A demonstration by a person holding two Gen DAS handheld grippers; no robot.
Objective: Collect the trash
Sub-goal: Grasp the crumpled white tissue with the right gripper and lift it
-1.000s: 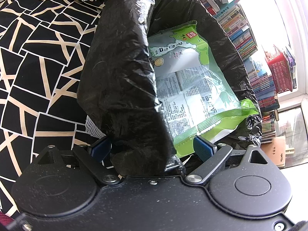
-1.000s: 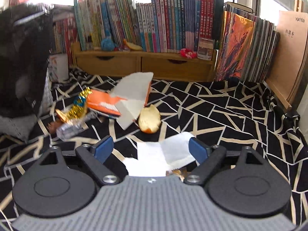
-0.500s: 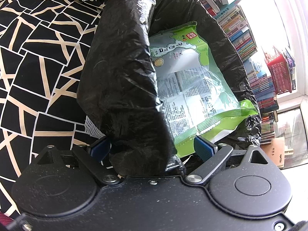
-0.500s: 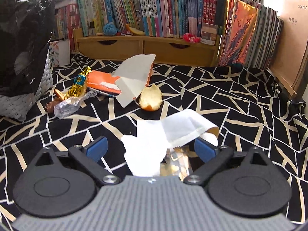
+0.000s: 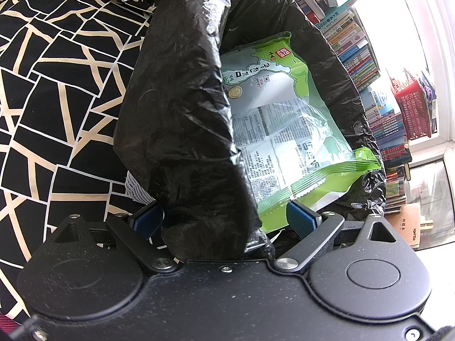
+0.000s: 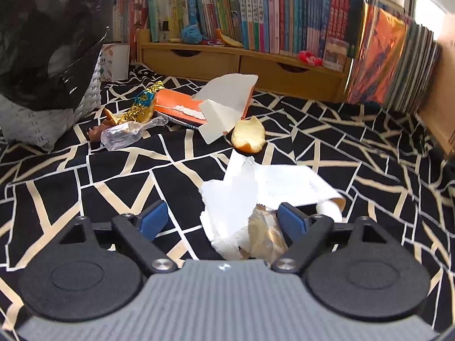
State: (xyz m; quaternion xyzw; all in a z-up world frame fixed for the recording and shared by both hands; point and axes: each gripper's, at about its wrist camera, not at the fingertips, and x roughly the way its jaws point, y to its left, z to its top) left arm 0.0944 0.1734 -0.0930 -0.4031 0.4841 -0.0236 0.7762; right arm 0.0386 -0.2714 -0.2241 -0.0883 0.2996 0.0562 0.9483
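My left gripper (image 5: 224,220) is open over the near rim of a black trash bag (image 5: 182,108), with a fold of the rim between its fingers. A green snack packet (image 5: 284,119) lies inside the bag. In the right wrist view my right gripper (image 6: 221,218) hangs low over the patterned cloth and its jaws are closing. A torn white paper (image 6: 230,199) and a crumpled brownish wrapper (image 6: 264,230) lie between the fingers, and the pads are clear of them. Farther off lie an orange peel (image 6: 248,135), an orange box with a white flap (image 6: 182,106), a gold-and-blue wrapper (image 6: 142,105) and a clear plastic wrapper (image 6: 122,136).
The black bag (image 6: 42,42) lines a white woven basket (image 6: 85,105) at the left of the right wrist view. A wooden shelf with drawers (image 6: 241,62) holds a row of books along the back. More books (image 6: 392,65) lean at the right. Black cloth with cream lines (image 6: 85,176) covers the surface.
My right gripper has sunk and come closer to the white paper, which now lies between its fingers; its jaws widened, then narrowed a little. The left gripper and the bag look the same.
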